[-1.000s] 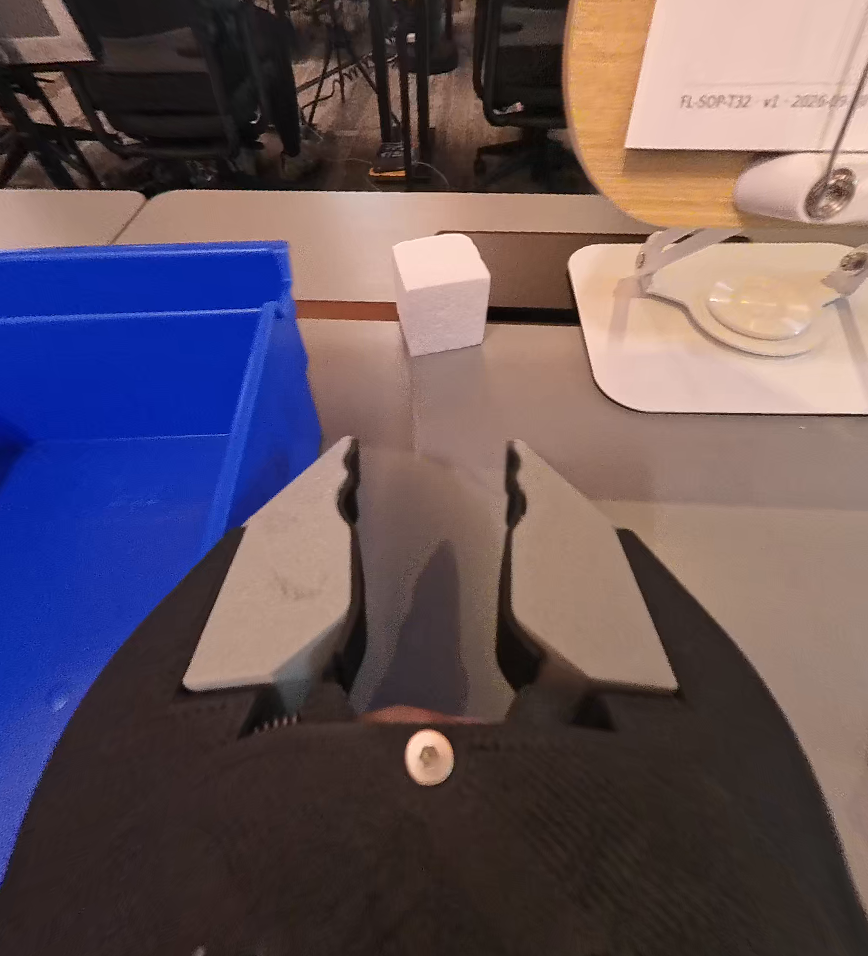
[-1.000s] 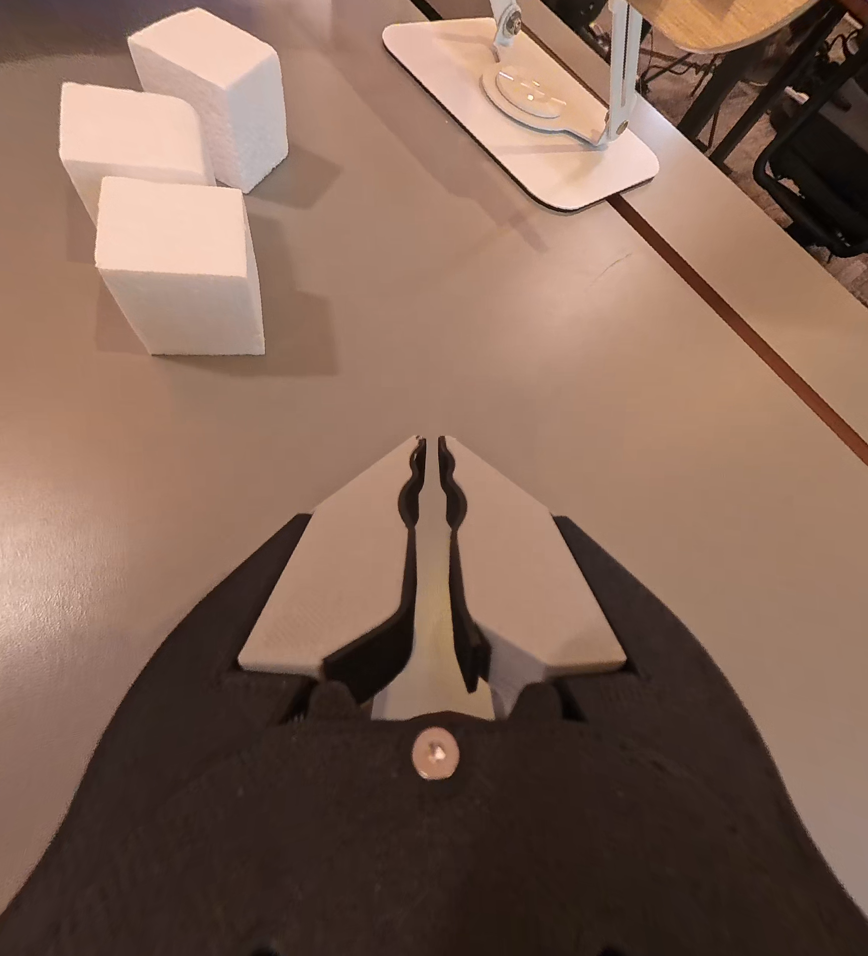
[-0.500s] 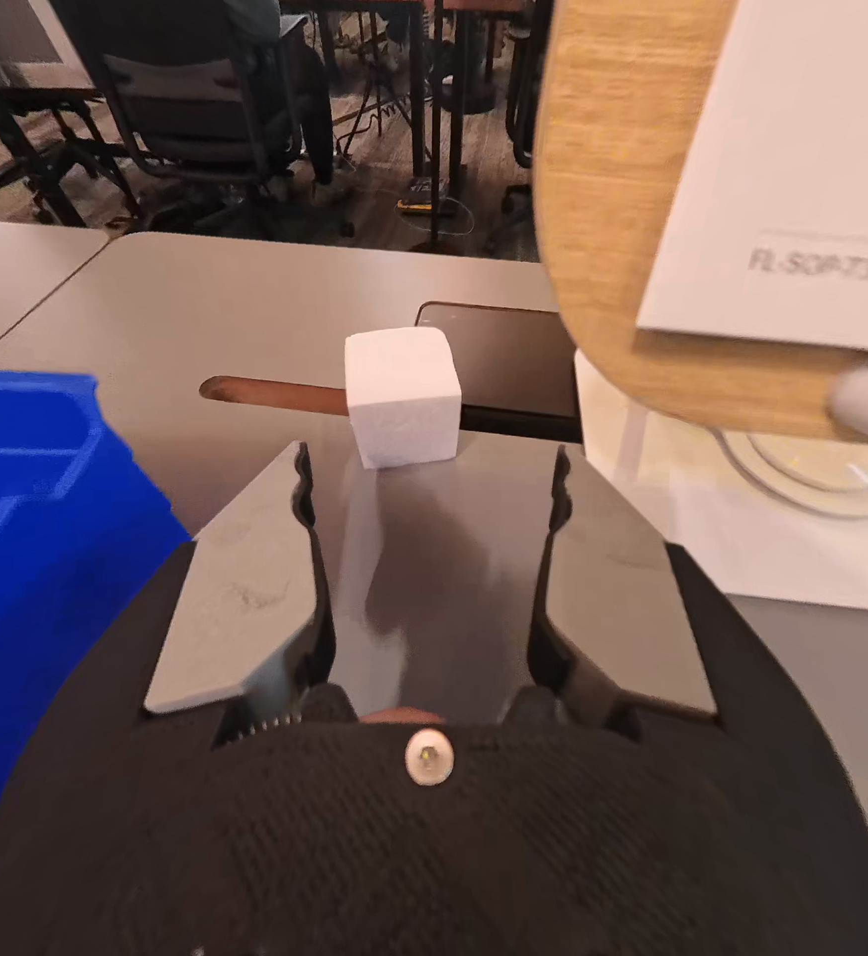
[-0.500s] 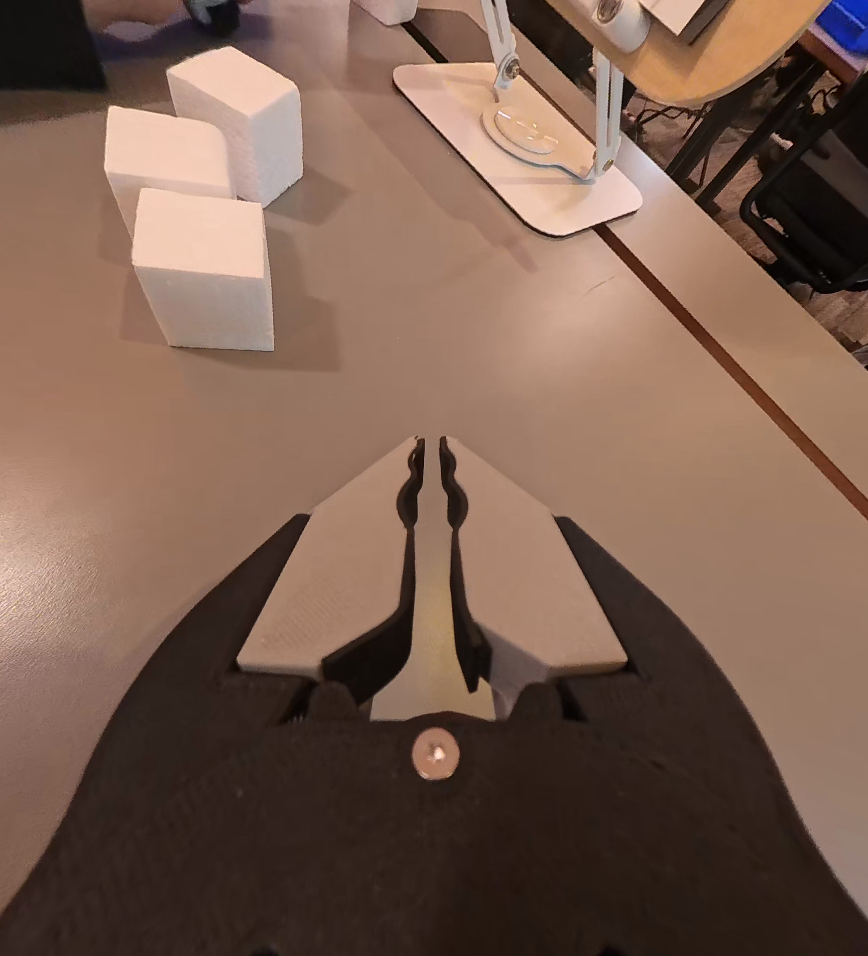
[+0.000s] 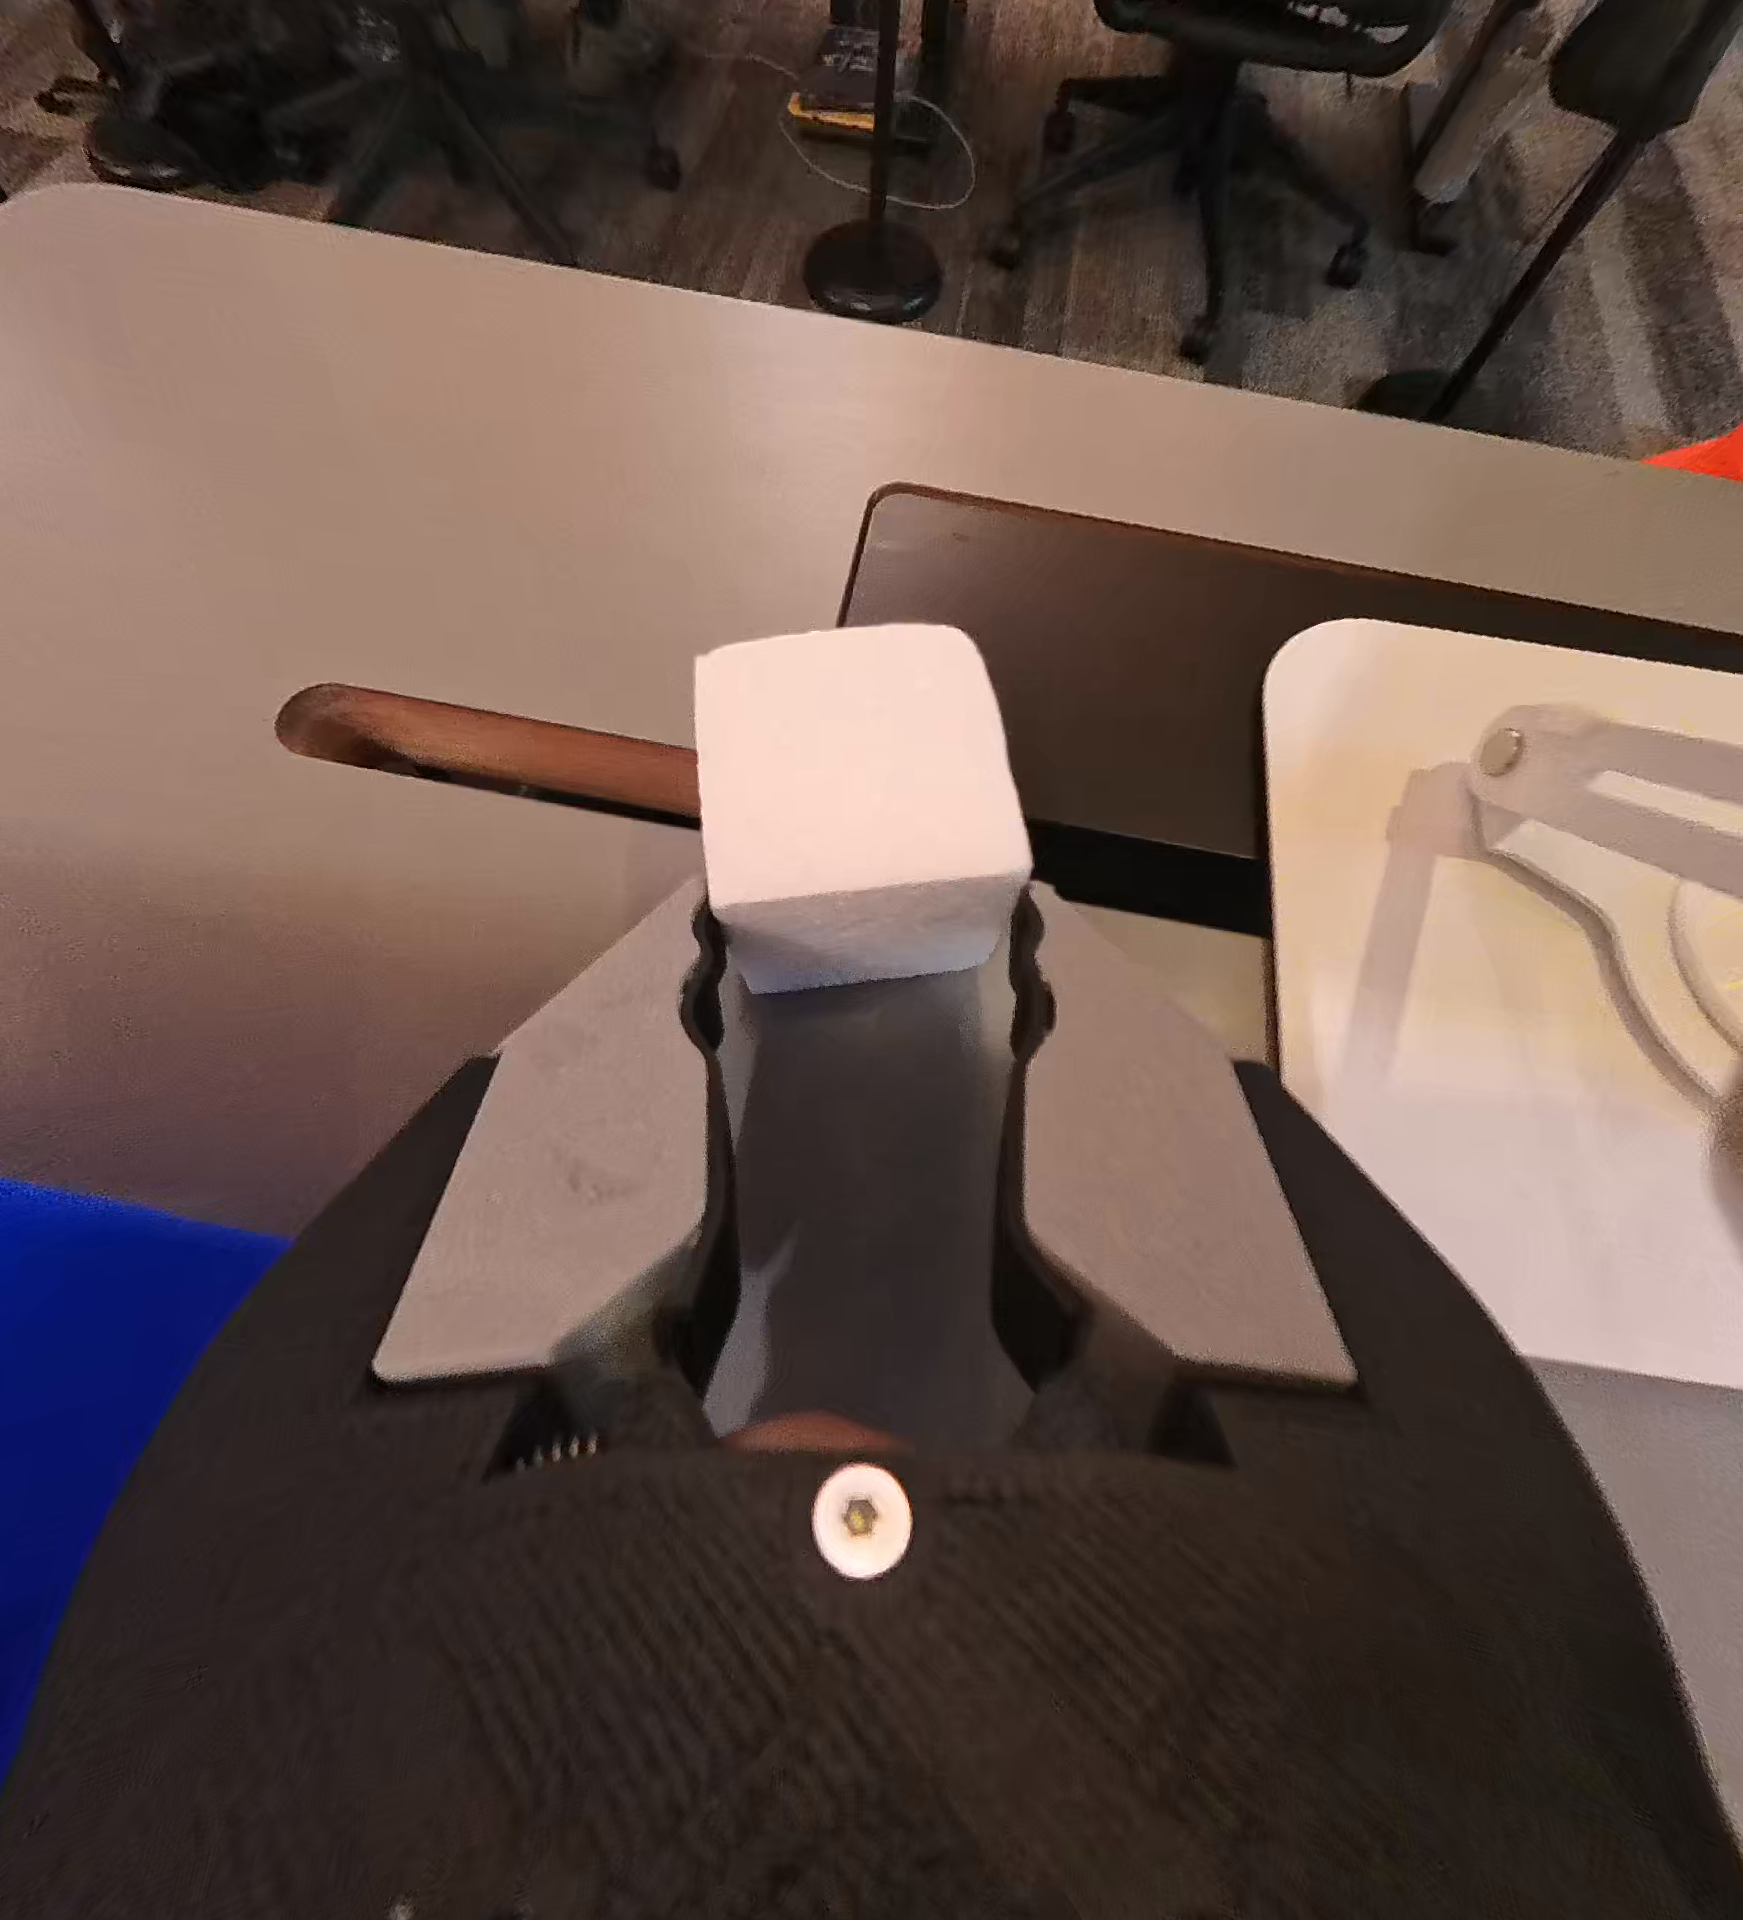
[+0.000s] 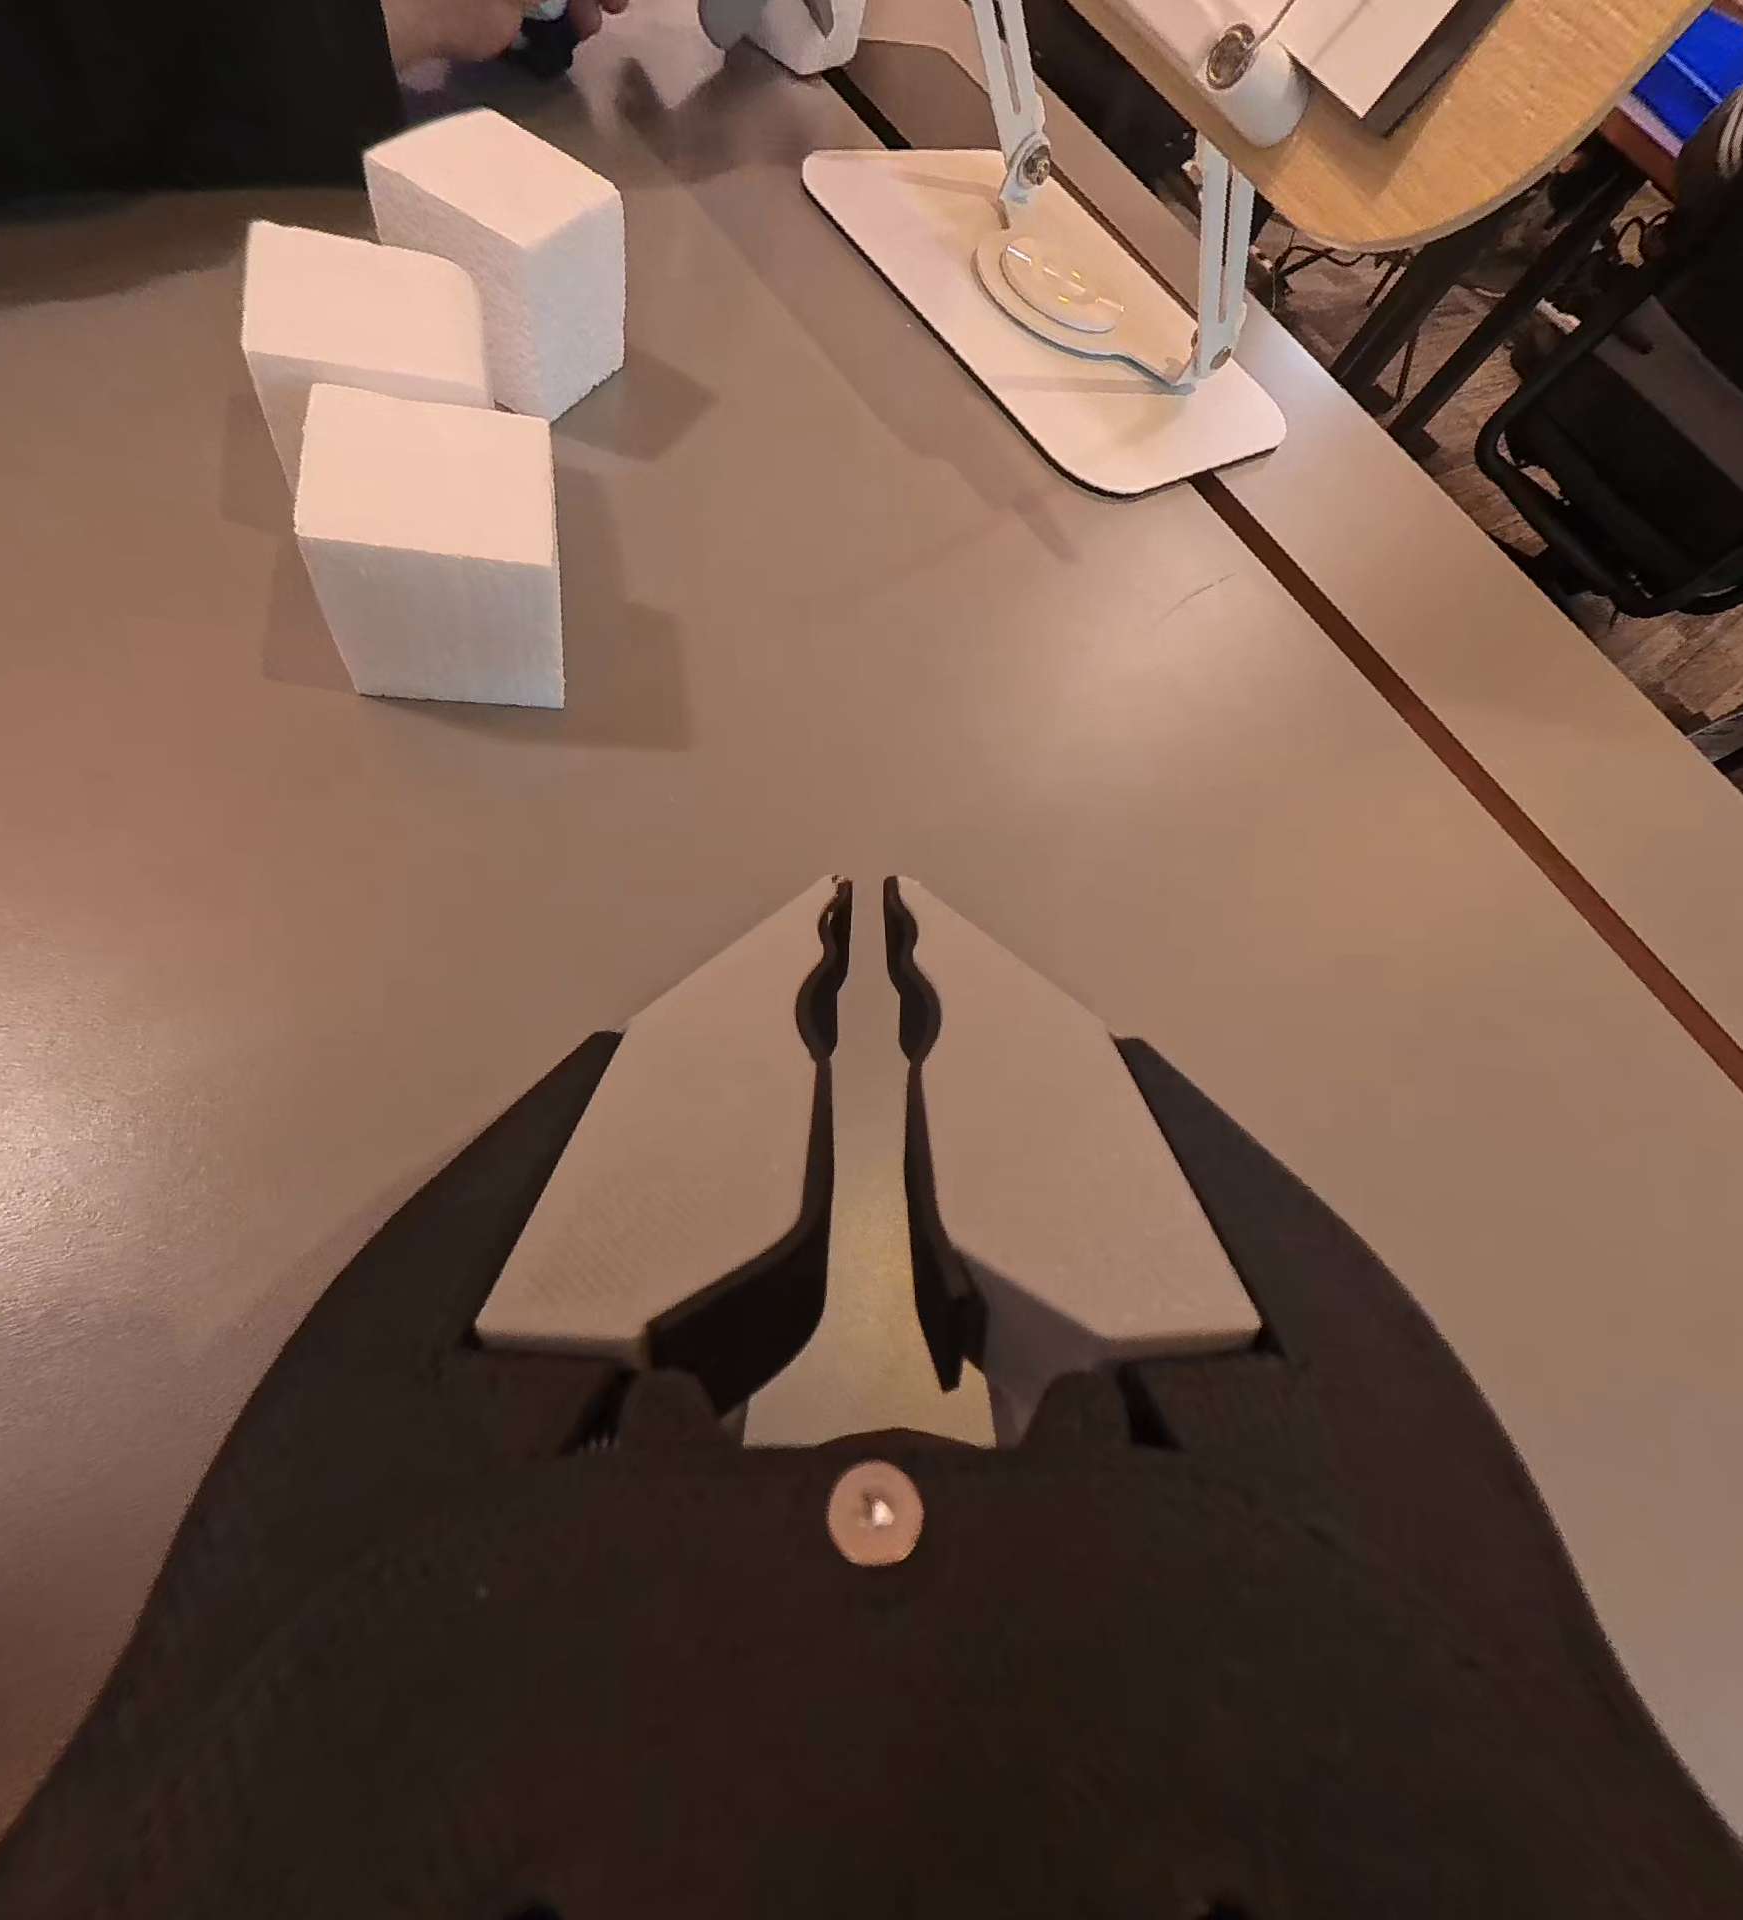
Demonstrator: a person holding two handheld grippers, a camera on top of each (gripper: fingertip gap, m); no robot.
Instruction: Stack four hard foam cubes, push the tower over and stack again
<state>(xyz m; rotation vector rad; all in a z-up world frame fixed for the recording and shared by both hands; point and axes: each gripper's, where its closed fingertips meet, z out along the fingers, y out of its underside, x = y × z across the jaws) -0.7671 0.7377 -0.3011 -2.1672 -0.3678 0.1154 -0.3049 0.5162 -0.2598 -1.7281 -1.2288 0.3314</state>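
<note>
In the left wrist view, my left gripper (image 5: 867, 935) is shut on a white foam cube (image 5: 856, 790). Both fingertips press against the cube's lower sides, and it sits at the seam between two tables. In the right wrist view, my right gripper (image 6: 862, 894) is shut with nothing between the pads and hovers over the grey table (image 6: 950, 675). Three more white foam cubes stand close together at the upper left: a near one (image 6: 431, 540), a middle one (image 6: 358, 312) and a far one (image 6: 503, 229).
A blue bin (image 5: 36, 1351) is at my left gripper's lower left. A white stand base (image 5: 1469, 1039) lies to its right, also seen in the right wrist view (image 6: 1043, 312) under a wooden board (image 6: 1418, 156). A dark panel (image 5: 1158, 675) lies behind the cube. A person's dark sleeve (image 6: 119, 94) is at the top left. There is about 50 centimetres between the tips of the two grippers.
My left gripper moved forward to the lone cube, opened wide, then closed its fingertips on it. My right gripper stayed shut and drew back a little from the three cubes.
</note>
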